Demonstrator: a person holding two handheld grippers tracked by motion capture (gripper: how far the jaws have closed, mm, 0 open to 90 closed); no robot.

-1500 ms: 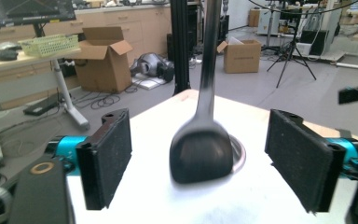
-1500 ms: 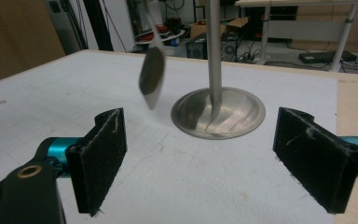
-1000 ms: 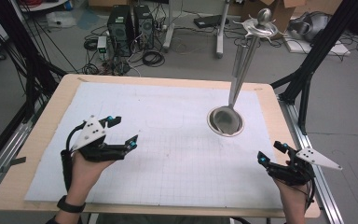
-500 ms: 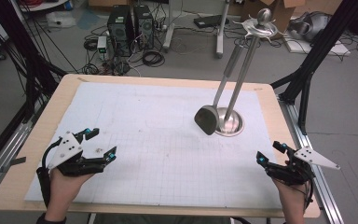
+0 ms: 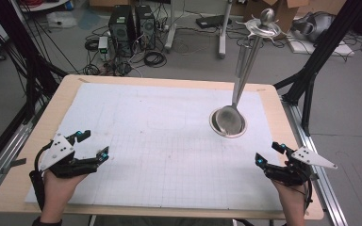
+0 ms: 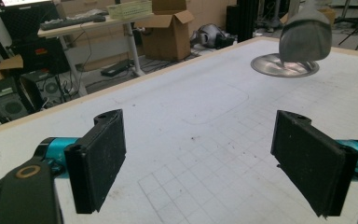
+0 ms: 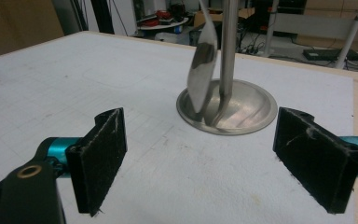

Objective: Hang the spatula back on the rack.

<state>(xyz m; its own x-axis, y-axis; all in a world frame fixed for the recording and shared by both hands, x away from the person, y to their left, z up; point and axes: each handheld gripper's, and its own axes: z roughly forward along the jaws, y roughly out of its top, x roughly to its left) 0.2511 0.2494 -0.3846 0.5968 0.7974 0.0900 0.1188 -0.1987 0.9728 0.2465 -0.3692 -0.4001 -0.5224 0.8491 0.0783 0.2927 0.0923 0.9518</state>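
At seven o'clock on the table [image 5: 169, 89] your left gripper [image 5: 90, 147] held its fingers [image 6: 98, 163] spread; at four o'clock, your right gripper [image 5: 269, 153] likewise, both empty.

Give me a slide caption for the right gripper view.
Open right gripper faces a steel utensil stand with a ladle hanging over its round base.

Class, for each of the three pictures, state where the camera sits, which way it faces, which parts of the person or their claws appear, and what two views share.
High view: above the person's side, looking forward and down at the table; both hands, left claw, right claw.
Left gripper view: rides the left claw, facing across the table toward the stand's base.
Right gripper view: rides the right claw, facing the base closely.
Shared: the hanging ladle.
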